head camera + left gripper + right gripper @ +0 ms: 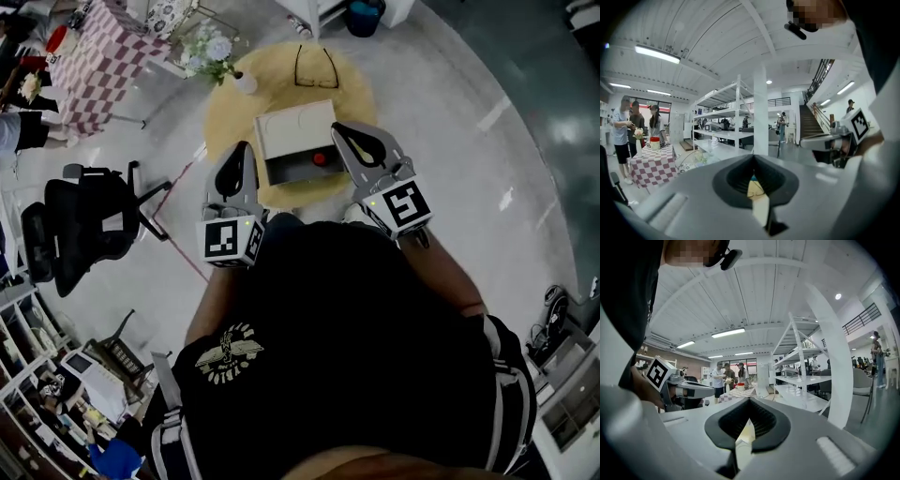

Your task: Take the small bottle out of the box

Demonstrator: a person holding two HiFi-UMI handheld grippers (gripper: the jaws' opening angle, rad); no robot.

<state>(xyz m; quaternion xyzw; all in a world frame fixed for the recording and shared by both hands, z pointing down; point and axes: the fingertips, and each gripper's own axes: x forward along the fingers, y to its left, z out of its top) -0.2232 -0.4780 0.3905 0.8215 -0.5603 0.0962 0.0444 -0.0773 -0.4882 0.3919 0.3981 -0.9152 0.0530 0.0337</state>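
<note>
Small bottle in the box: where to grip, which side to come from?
Grip the bottle by its red top, the only part showing, coming from above: it sits low in the box's open dark compartment, whose walls likely block a side approach. The right gripper is nearer, shut; open it first.

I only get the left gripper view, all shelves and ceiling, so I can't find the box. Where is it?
Observer: In the head view the box sits on the round yellow table, flanked by the left claw and the right claw.
Operator: Any bottle showing?
Observer: A small red thing, probably the bottle's top, shows in the box's open dark compartment, toward the right claw.
Operator: Is the right claw open?
Observer: No, the right gripper view shows its jaws together, nothing between them.
</note>
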